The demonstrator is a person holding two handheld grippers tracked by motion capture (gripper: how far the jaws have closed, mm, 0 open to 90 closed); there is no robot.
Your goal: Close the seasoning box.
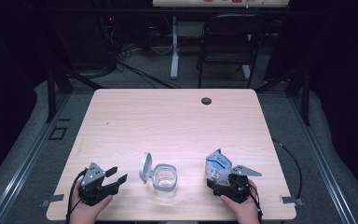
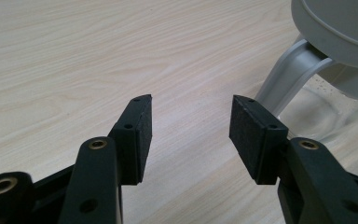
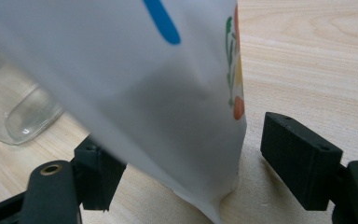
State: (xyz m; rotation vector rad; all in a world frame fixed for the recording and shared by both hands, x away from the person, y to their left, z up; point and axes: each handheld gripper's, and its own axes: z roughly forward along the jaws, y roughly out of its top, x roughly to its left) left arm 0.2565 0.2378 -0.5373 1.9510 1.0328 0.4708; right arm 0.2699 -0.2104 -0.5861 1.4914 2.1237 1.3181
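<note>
A clear container [image 1: 166, 179] stands near the table's front edge, its grey hinged lid [image 1: 145, 167] flipped open to the left. My left gripper [image 1: 117, 174] rests left of it, open, with nothing between its pads [image 2: 142, 135]; the lid [image 2: 340, 28] rises just beyond its right jaw. Right of the container a white and blue pouch [image 1: 218, 164] stands upright between the jaws of my right gripper [image 1: 218, 181]. In the right gripper view the pouch [image 3: 135, 84] leans over the left jaw, while the right pad [image 3: 298, 158] stands clear of its edge. The container [image 3: 23, 112] shows at the left.
The light wooden table [image 1: 168, 121] has a dark round grommet hole [image 1: 206, 101] near its far edge. Beyond the table stand a black folding chair [image 1: 230, 42] and a white desk leg [image 1: 174, 46], with cables on the floor.
</note>
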